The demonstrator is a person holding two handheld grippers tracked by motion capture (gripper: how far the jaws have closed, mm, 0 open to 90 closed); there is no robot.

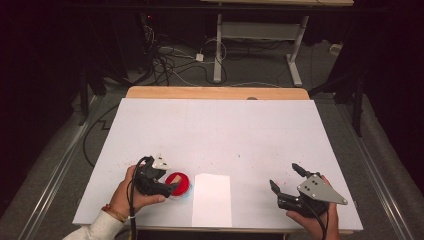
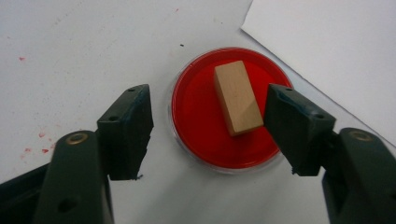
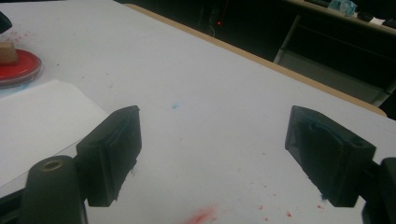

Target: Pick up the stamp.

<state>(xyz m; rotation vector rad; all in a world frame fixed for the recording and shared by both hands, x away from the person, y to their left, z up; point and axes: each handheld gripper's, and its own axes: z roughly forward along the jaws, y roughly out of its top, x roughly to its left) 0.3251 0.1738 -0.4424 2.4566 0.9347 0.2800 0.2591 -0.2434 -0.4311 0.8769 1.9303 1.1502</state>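
Between the left gripper's (image 2: 208,135) wide jaws (untouched) – the red dish (image 2: 201,121), wooden block (image 2: 236,97) inside.

A shallow round dish (image 2: 205,121) of clear plastic, filled with red, sits flat on the white bench (image 2: 84,42) near its front edge, just beside a white sheet of paper (image 2: 327,42). A small pale wooden block (image 2: 236,97), oblong and plain, lies flat in the dish, off-centre toward the paper side, its long axis slanting across the red.
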